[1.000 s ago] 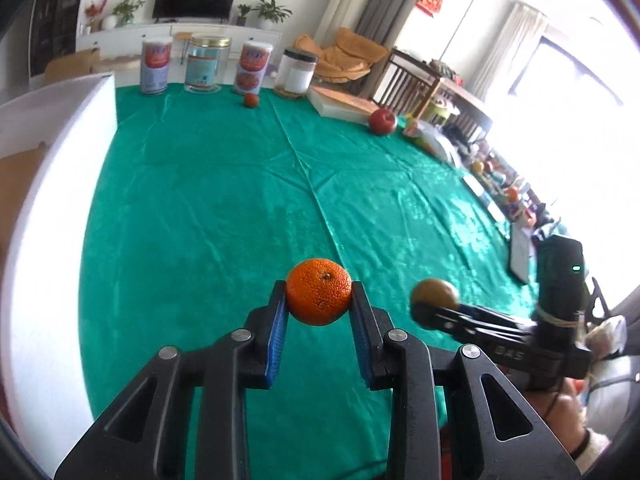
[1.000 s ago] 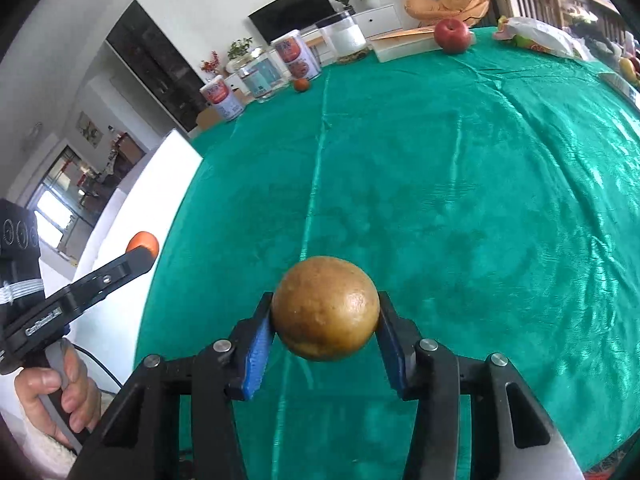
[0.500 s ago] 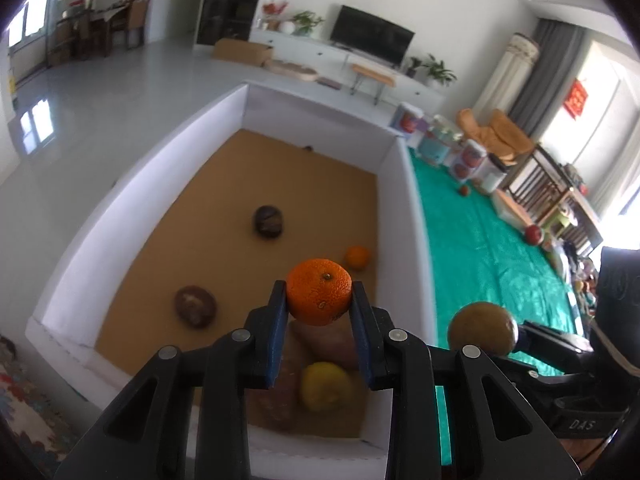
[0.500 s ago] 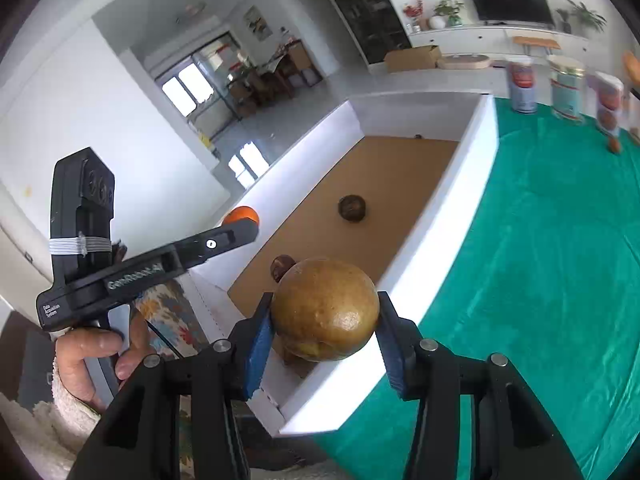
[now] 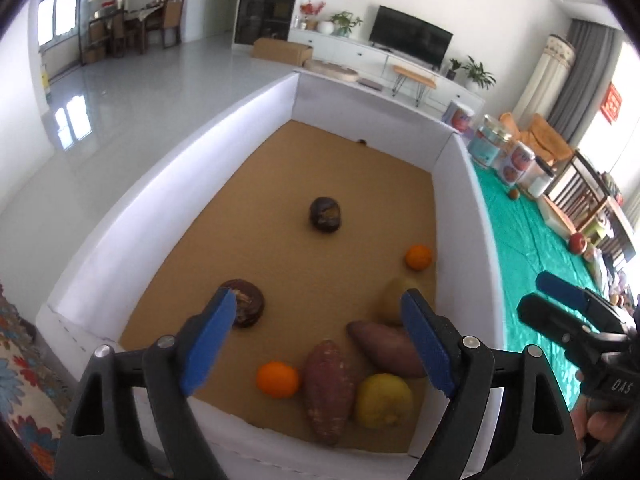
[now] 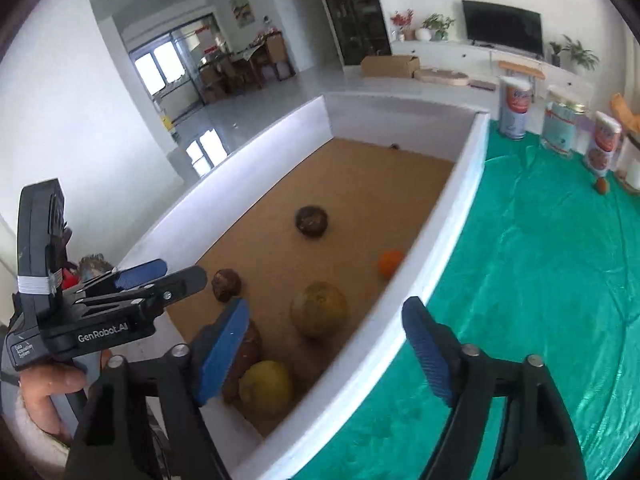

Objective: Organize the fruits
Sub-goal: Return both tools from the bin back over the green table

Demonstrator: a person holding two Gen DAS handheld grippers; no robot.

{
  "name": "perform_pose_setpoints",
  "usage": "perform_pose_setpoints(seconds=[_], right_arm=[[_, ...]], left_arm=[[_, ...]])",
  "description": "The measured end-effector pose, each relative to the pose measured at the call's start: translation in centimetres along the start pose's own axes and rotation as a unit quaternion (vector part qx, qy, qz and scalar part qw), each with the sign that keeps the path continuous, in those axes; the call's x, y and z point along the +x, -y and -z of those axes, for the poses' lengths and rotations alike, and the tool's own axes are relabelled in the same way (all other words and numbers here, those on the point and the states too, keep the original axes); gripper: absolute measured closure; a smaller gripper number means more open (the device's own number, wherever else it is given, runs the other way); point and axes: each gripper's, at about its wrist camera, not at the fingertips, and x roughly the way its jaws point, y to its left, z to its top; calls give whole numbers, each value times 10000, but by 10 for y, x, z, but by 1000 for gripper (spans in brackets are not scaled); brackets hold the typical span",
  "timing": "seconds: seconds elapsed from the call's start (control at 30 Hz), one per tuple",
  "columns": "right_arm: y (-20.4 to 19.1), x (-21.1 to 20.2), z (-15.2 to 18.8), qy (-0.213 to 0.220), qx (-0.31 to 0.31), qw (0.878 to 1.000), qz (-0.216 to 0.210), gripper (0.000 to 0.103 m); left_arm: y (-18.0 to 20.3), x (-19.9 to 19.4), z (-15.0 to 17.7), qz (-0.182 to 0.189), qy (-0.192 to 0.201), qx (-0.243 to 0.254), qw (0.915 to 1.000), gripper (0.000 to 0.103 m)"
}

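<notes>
Both jaw pairs have just been opened and stand apart, empty: left gripper (image 5: 316, 344), right gripper (image 6: 324, 356). The orange (image 5: 277, 379) and brown fruit (image 6: 319, 309) are now seen lying loose in the white box (image 5: 464, 216). This drop is judged done; an apple (image 5: 577, 243) remains on the green cloth (image 6: 540, 280).

Bright living room with glossy pale floor

A TV (image 5: 412, 40) hangs on the white wall above a low white cabinet (image 5: 360, 54); potted plants (image 5: 346, 22) stand beside the TV, dark shelves (image 5: 266, 0) left of it, grey curtains (image 5: 582, 68) far right

Brown fruit (image 5: 394, 300) partly behind left fingers (image 5: 426, 344); tiny dark thing (image 5: 362, 142) at box's far wall unidentifiable.
</notes>
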Motion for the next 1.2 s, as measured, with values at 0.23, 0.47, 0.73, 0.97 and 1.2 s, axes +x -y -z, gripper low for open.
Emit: perform_pose_setpoints(seconds=[0.23, 0.47, 0.73, 0.97, 1.2], right_arm=[[163, -47, 51, 8, 903, 9816, 1680, 3], [305, -92, 126, -541, 1752, 9335, 3082, 3], [359, -139, 174, -221, 2363, 8999, 3659, 2], [379, -153, 186, -18, 2916, 8819, 3703, 2], [376, -144, 183, -176, 2766, 8857, 3724, 0]], left_arm=[[120, -28, 13, 1227, 159, 1048, 9868, 12], [264, 8, 57, 2418, -743, 2045, 9456, 10], [346, 116, 68, 1631, -605, 2193, 9600, 10], [374, 178, 82, 949, -499, 2953, 9494, 10], [375, 182, 80, 993, -591, 2901, 9500, 4]])
